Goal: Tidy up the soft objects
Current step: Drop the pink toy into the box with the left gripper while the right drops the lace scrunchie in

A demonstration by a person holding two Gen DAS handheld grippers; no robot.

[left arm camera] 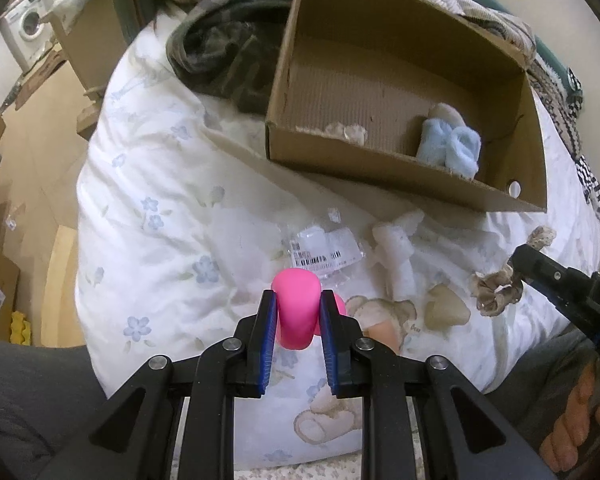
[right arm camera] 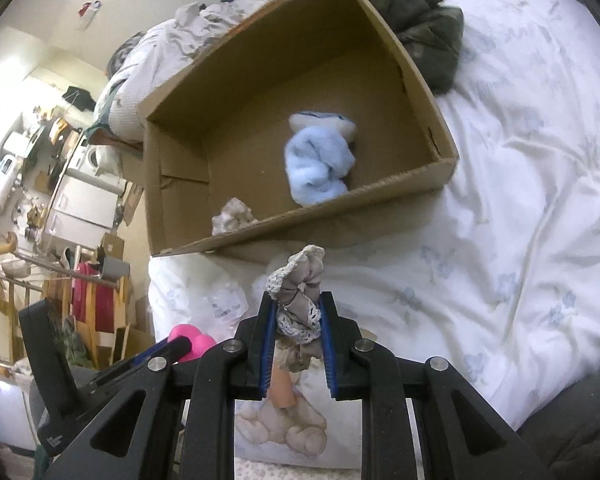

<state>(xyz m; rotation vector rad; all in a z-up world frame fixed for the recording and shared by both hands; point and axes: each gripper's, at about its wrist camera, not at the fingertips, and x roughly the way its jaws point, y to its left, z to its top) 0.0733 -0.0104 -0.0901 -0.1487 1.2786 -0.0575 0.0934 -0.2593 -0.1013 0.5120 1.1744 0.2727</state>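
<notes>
My left gripper (left arm camera: 297,300) is shut on a pink soft toy (left arm camera: 296,312), held just above the white floral duvet (left arm camera: 148,184); the toy also shows in the right wrist view (right arm camera: 190,340). My right gripper (right arm camera: 298,300) is shut on a beige lace scrunchie (right arm camera: 300,284), also seen at the right of the left wrist view (left arm camera: 496,290). An open cardboard box (left arm camera: 400,176) lies ahead of both grippers. Inside it are a light blue fluffy item (right arm camera: 320,160) and a small beige scrunchie (right arm camera: 234,216).
A white soft item (left arm camera: 396,248) and a clear plastic bag with a barcode label (left arm camera: 324,250) lie on the duvet before the box. A dark camouflage garment (left arm camera: 224,48) lies behind the box. The bed edge drops to the floor on the left.
</notes>
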